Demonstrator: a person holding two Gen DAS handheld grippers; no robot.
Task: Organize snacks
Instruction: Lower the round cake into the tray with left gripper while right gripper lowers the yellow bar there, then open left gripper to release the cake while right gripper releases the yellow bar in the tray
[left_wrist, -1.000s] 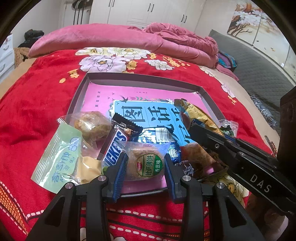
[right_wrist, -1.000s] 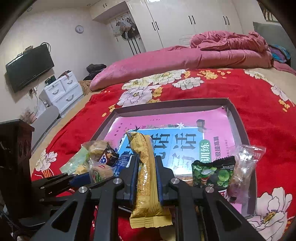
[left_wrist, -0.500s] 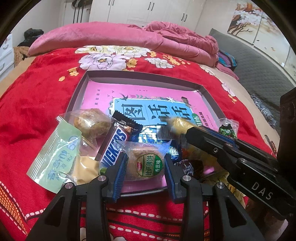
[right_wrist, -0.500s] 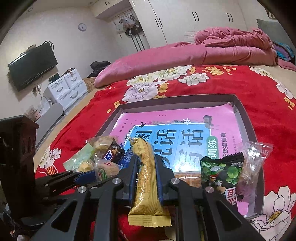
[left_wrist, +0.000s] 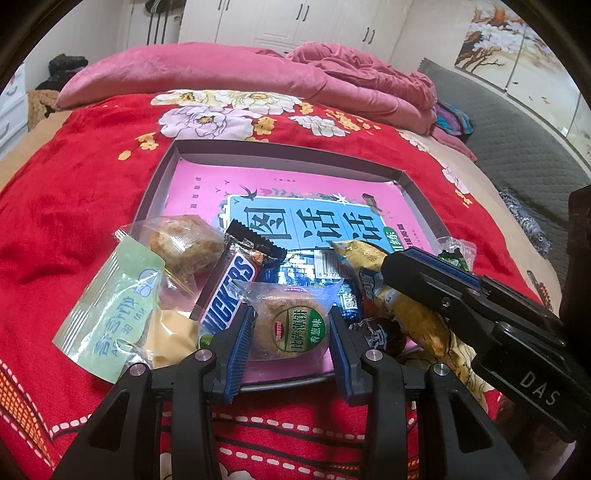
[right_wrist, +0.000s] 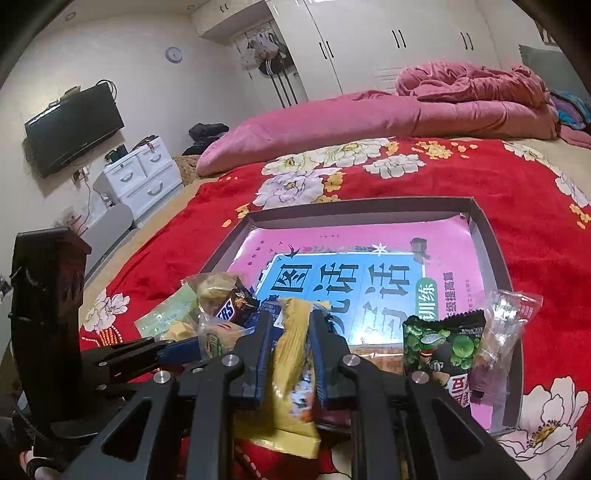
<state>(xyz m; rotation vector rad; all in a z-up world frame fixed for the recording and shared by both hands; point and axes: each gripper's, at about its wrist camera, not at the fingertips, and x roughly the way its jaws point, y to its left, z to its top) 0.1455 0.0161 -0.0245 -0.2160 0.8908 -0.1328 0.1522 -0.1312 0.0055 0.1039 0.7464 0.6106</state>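
Note:
A grey tray (left_wrist: 159, 184) lined with a pink and blue book cover lies on the red bed. My left gripper (left_wrist: 290, 325) is shut on a clear-wrapped round pastry with a green label (left_wrist: 291, 321) at the tray's near edge. A Snickers bar (left_wrist: 229, 291), a clear-wrapped cake (left_wrist: 181, 243) and a pale green packet (left_wrist: 110, 306) lie to its left. My right gripper (right_wrist: 291, 332) is shut on a long yellow snack packet (right_wrist: 291, 354), held above the tray's near edge; it also shows in the left wrist view (left_wrist: 413, 314).
A green pea bag (right_wrist: 443, 343) and a clear packet (right_wrist: 506, 317) lie in the tray's near right corner. A pink duvet (left_wrist: 221, 74) lies across the far end of the bed. A white drawer unit (right_wrist: 140, 177) stands left of the bed.
My right gripper has carried the yellow packet leftward and closer to my left gripper. My left gripper has kept its hold on the pastry with little movement.

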